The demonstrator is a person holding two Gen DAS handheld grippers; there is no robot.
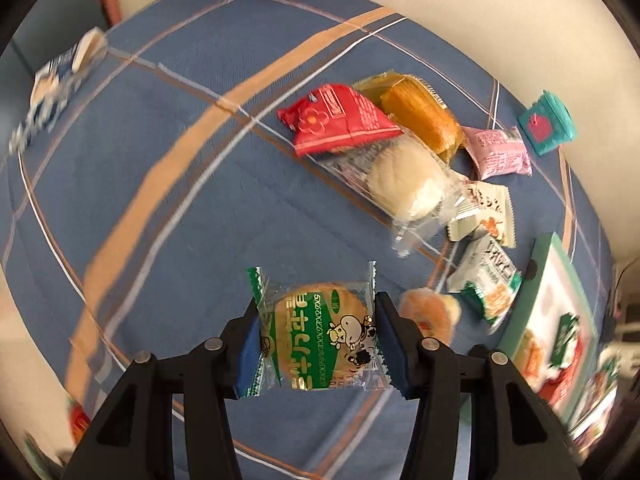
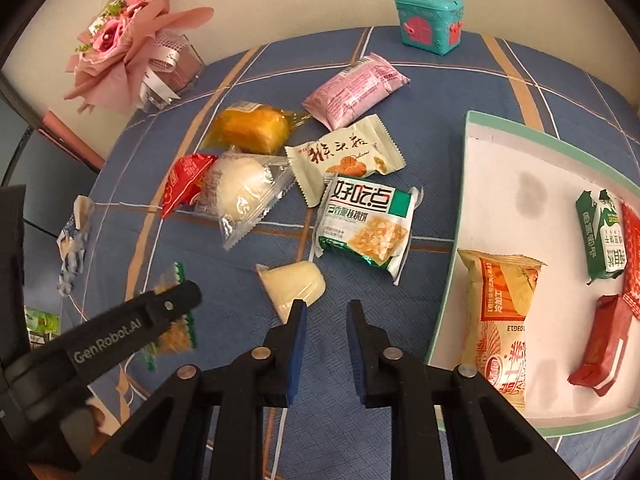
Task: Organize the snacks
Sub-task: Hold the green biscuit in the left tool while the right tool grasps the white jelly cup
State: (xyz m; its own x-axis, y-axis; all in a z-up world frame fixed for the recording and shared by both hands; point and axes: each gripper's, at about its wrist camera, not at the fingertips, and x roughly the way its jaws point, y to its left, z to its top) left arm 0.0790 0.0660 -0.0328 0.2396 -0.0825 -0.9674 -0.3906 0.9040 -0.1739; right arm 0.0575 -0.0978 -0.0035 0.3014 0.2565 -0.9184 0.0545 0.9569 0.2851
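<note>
The left claw (image 1: 316, 344) is closed on a round biscuit in a clear wrapper with green print and a cartoon cow (image 1: 316, 336), its blue pads pressing the wrapper's two crimped sides so the flat face looks up at the camera and hangs clear of the blue plaid cloth on the table (image 1: 160, 160). That edge grip probably suits a thin disc and leaves it free to drop flat.

The right claw (image 2: 326, 344) has nothing in it. Its jaws stand parallel with a narrow gap that shows only cloth, as closed as they go. In the right wrist view the left claw enters at 8 o'clock with the cow biscuit blurred beneath it.

Just off the right claw's tip at 11 o'clock lies a pale jelly cup (image 2: 292, 284), perhaps the next pick. Beyond it at 12 o'clock sits a green and white cracker packet (image 2: 366, 226), then a cream sachet with brush lettering (image 2: 346, 156) and a pink wrapped bar (image 2: 356, 90). At 10 o'clock a white bun in clear film (image 2: 244, 192) overlaps a red packet (image 2: 186, 182), with an orange cake in film (image 2: 252, 128) behind.

From 1 to 4 o'clock lies the white tray with a mint-green rim (image 2: 476, 184), already holding an orange-yellow pouch (image 2: 500, 320), a green and white packet (image 2: 600, 236) and a dark red bar (image 2: 600, 352). It looks like the collecting place, so the held biscuit likely belongs there.
</note>
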